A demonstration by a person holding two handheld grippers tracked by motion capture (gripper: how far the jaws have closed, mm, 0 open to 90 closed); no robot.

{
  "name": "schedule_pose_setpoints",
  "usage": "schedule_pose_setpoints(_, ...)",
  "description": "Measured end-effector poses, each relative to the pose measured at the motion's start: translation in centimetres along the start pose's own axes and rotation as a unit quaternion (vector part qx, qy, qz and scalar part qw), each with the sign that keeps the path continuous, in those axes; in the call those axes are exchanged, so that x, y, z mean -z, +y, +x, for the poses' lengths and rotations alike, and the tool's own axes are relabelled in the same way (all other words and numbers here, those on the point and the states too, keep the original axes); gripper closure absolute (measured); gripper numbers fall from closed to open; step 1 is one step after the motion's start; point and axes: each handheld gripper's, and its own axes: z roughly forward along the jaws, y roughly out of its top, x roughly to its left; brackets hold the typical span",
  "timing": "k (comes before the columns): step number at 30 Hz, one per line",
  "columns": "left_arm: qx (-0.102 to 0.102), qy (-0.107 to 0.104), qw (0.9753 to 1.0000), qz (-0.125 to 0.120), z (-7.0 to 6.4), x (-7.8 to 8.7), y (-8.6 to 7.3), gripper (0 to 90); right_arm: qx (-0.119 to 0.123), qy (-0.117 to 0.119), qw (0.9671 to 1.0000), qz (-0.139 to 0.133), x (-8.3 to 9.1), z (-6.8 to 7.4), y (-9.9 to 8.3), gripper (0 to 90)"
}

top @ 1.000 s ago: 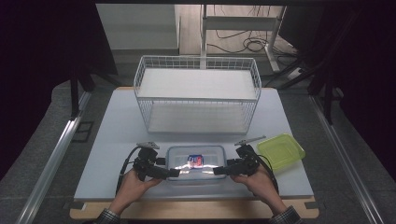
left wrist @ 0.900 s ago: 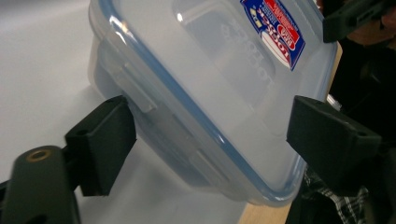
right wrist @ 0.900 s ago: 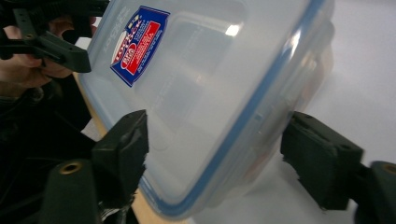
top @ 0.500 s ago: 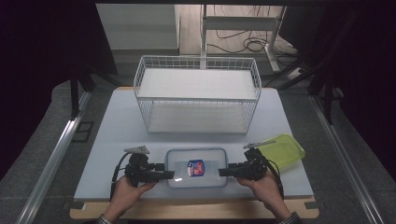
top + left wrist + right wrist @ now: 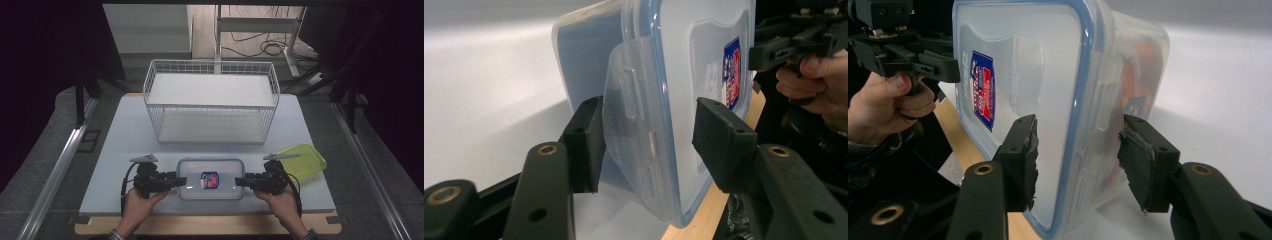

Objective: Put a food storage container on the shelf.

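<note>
Near edge of the white table (image 5: 125,150): clear plastic food container (image 5: 210,178) with a blue-sealed snap lid and a red-blue sticker, lying flat between both hands. Left gripper (image 5: 176,180) sits at its left short end, right gripper (image 5: 240,181) at its right short end. Left gripper view: jaws spread, straddling the side latch flap (image 5: 636,145); one pad looks close to or on the flap, the other is off the lid. Right gripper view: jaws also spread around the end latch (image 5: 1100,112), gaps on both sides, nothing pinched.

Step, as I read it: lining up on the two end latches, either to snap or unsnap them; can't tell which. Next move needs both jaw pairs closing squarely on the flaps, evenly, so the box doesn't skid.

Just right of it: yellow-green lid (image 5: 302,161) lying flat. Farther back: white wire basket (image 5: 210,102), nothing inside.
</note>
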Motion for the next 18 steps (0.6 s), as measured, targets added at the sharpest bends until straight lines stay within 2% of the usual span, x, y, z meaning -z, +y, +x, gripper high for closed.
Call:
schedule_pose_setpoints(6, -0.013, 0.006, 0.9999, -0.005, -0.2, 0.2, 0.3, 48.9, 0.015, -0.010, 0.9996, -0.024, 0.2, 0.4, 0.0, 51.0)
schedule_pose_setpoints(11, -0.027, 0.003, 0.9994, -0.022, -0.7, 0.7, 1.2, 50.1, 0.018, -0.005, 0.9988, -0.046, 0.8, 0.6, 0.5, 52.0)
schedule_pose_setpoints(13, -0.033, 0.003, 0.9992, -0.024, -0.8, 0.9, 1.5, 50.3, 0.028, -0.009, 0.9981, -0.054, 1.0, 0.8, 0.8, 52.0)
schedule_pose_setpoints(18, -0.036, 0.006, 0.9989, -0.028, -1.0, 1.2, 1.9, 50.4, 0.036, -0.010, 0.9976, -0.059, 1.2, 1.1, 1.4, 52.0)
